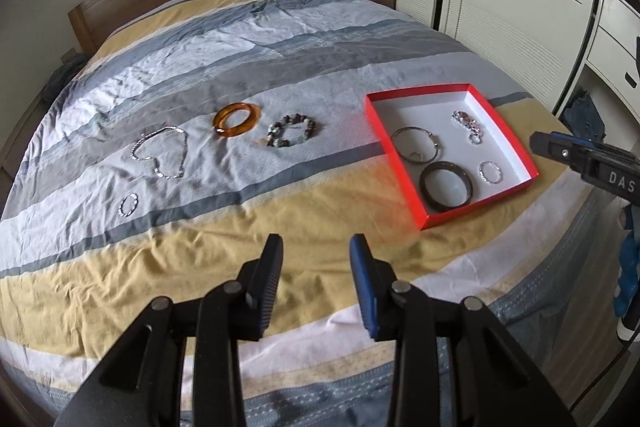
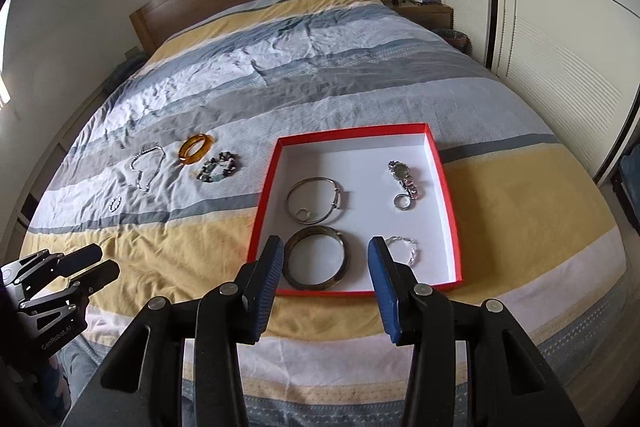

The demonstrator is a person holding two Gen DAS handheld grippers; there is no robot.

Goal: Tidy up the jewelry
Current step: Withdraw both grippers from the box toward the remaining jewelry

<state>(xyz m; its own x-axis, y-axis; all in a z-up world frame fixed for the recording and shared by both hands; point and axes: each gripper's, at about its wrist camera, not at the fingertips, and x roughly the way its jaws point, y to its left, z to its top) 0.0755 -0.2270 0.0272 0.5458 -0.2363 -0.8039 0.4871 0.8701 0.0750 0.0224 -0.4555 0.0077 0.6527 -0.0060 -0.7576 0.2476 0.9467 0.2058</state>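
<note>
Both hand-held grippers, left (image 1: pixel 316 247) and right (image 2: pixel 326 251), hang released and empty near the red box (image 2: pixel 448 187) on the bed (image 1: pixel 280 27), apparently staged to collect the amber bangle (image 1: pixel 237 120), beaded bracelet (image 1: pixel 292 131) and chain (image 1: pixel 160 153) lying left of it.
</note>
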